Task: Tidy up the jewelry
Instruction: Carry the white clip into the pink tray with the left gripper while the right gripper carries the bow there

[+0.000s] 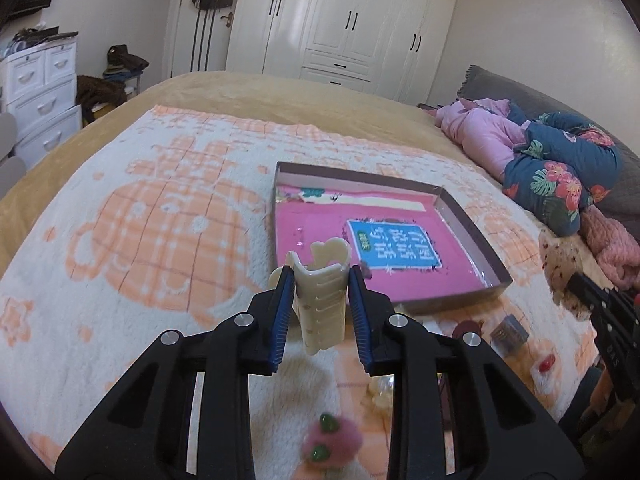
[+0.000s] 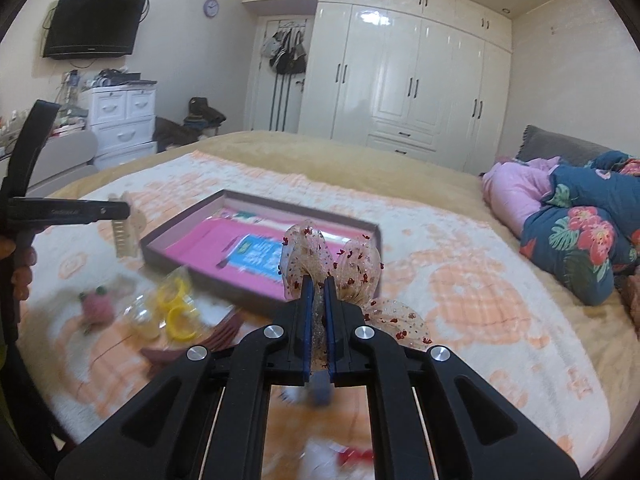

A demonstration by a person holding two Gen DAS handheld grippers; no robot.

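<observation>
My left gripper is shut on a cream claw hair clip and holds it above the bed, just in front of the shallow box with a pink lining. My right gripper is shut on a sheer beige bow with red dots, held above the blanket near the box. The left gripper and its clip show at the left of the right wrist view. The right gripper with the bow shows at the right edge of the left wrist view.
Loose pieces lie on the orange-and-white blanket: a pink fuzzy strawberry clip, yellow rings, a dark red comb, a small grey box, a red bead packet. Bundled quilts lie at the right.
</observation>
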